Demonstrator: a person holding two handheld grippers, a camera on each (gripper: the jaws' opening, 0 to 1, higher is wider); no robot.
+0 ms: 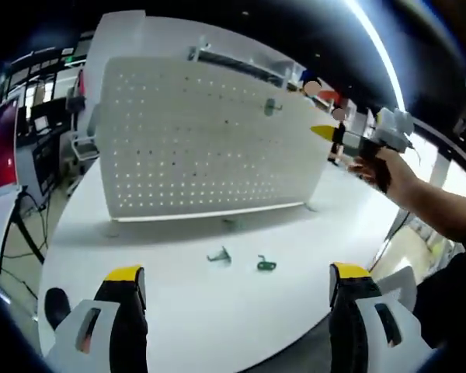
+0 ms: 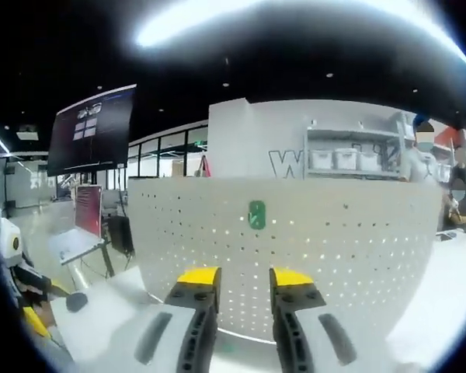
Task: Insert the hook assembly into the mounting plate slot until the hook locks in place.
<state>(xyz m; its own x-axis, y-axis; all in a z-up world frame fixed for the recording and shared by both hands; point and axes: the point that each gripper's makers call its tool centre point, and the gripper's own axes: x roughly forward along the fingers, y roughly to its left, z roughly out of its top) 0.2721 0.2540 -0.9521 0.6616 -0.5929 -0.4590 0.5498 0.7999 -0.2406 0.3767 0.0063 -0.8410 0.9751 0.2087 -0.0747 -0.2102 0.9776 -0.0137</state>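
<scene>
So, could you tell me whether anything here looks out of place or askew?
Two small hooks lie loose on the white table in front of the pegboard, while one green hook is already mounted on it. Otherwise nothing looks damaged or askew.

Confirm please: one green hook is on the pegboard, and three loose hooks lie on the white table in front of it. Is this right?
Not quite. The left gripper view shows two loose pieces on the white table, a green hook and a greyer hook, not three. One green hook on the pegboard is correct.
</scene>
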